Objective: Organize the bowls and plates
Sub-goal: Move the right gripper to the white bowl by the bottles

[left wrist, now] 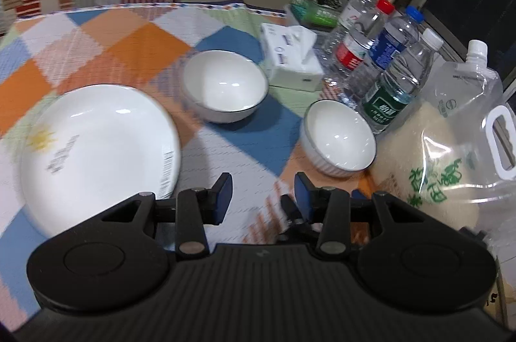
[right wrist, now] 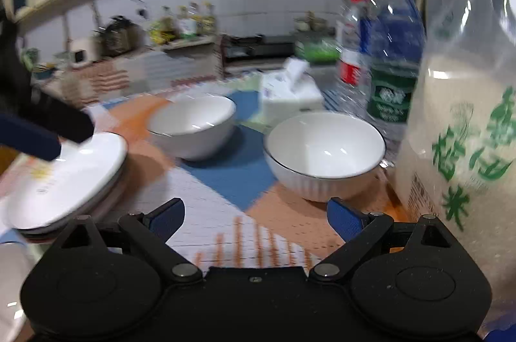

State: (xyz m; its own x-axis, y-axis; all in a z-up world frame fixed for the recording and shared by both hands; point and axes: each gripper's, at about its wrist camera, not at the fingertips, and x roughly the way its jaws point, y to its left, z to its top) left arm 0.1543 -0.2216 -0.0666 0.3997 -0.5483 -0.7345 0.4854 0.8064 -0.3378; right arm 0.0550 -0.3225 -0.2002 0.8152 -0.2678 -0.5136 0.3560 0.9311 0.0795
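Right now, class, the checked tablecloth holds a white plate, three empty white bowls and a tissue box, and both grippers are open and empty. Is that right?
Not quite: there are two empty white bowls, not three, the farther bowl and the nearer ribbed bowl. The left wrist view shows it. The white plate, tissue box, checked tablecloth and the open, empty left gripper and right gripper stand as stated.
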